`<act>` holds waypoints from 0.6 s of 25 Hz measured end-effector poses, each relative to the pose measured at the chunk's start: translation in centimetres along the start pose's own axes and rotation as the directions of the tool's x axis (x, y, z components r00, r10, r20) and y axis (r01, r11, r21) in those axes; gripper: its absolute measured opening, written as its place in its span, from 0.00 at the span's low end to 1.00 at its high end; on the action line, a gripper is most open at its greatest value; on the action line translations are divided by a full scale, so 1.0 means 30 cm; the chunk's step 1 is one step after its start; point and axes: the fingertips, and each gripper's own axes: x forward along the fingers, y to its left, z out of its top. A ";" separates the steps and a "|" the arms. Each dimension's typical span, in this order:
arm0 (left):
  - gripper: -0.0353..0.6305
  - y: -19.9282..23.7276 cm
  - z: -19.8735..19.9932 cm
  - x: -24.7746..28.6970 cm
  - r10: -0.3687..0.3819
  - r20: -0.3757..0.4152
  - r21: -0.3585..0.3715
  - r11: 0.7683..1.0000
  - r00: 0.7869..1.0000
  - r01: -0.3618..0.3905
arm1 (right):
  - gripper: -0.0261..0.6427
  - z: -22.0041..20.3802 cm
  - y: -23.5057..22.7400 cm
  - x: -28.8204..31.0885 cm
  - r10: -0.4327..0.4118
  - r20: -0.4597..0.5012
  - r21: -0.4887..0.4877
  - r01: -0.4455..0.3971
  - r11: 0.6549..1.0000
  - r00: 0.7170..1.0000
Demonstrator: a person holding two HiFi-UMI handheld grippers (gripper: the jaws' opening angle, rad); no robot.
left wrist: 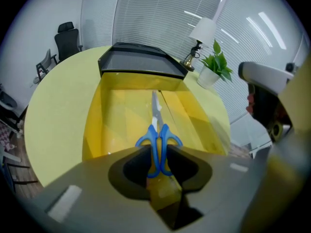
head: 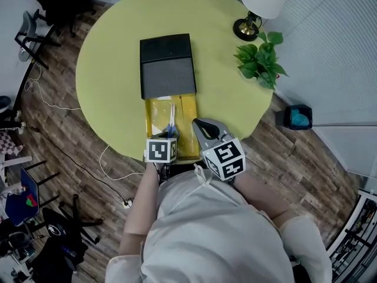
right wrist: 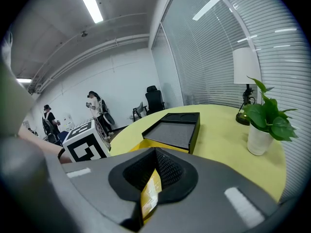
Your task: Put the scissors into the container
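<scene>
While the right gripper (right wrist: 152,188) pinches the yellow container's (left wrist: 93,130) edge, the left gripper (left wrist: 158,160) (clamped on the blue scissors (left wrist: 156,130)) should next lower and release.

No word, number or brand can be read in any view. The cube (head: 161,150) on the left gripper (head: 170,135) and the cube (head: 224,157) on the right gripper (head: 201,126) carry only black-and-white square patterns, not letters. The yellow flap (right wrist: 151,193) between the right gripper's jaws shows faint pale marks, too small to read.
</scene>
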 end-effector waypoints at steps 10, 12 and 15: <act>0.28 -0.008 0.017 -0.039 0.012 0.068 0.024 1.000 0.998 -0.013 | 0.04 -0.008 0.007 -0.026 -0.002 0.000 -0.010 0.002 1.000 1.000; 0.25 -0.010 0.025 -0.067 0.020 0.099 0.027 0.999 0.995 -0.023 | 0.04 -0.010 0.007 -0.033 -0.002 0.001 -0.013 0.002 1.000 1.000; 0.16 -0.024 0.061 -0.141 0.033 0.187 0.035 0.999 0.982 -0.041 | 0.04 -0.007 0.011 -0.048 -0.003 0.007 -0.018 0.003 1.000 1.000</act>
